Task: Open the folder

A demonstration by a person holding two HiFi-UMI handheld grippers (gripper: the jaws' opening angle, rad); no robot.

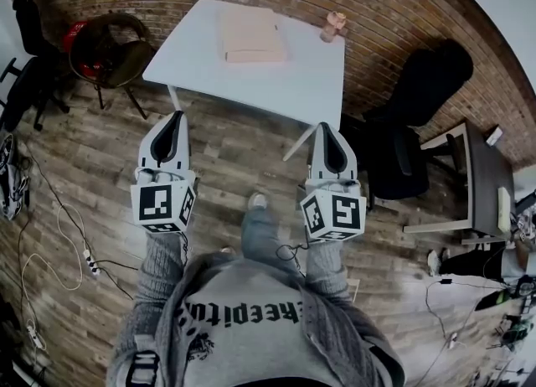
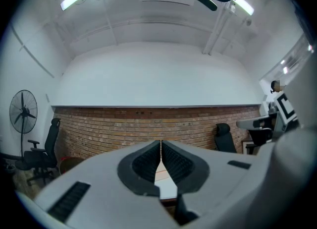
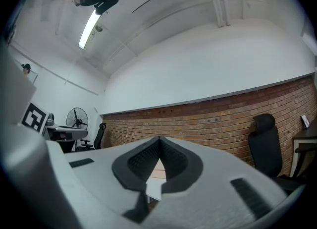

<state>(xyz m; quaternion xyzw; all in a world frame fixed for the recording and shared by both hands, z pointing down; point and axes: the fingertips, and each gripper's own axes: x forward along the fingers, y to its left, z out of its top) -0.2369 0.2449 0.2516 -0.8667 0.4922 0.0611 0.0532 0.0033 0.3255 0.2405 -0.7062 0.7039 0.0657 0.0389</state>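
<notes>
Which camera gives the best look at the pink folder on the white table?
The head view: the whole folder lies closed on the table. Both gripper views catch only a sliver of table past their shut jaws.

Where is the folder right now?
In the head view, top centre: the folder lies on the white table, left of a small pink object.

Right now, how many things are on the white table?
2. A pink folder lies on the table near its far edge; a small pinkish thing sits at the far right corner.
</notes>
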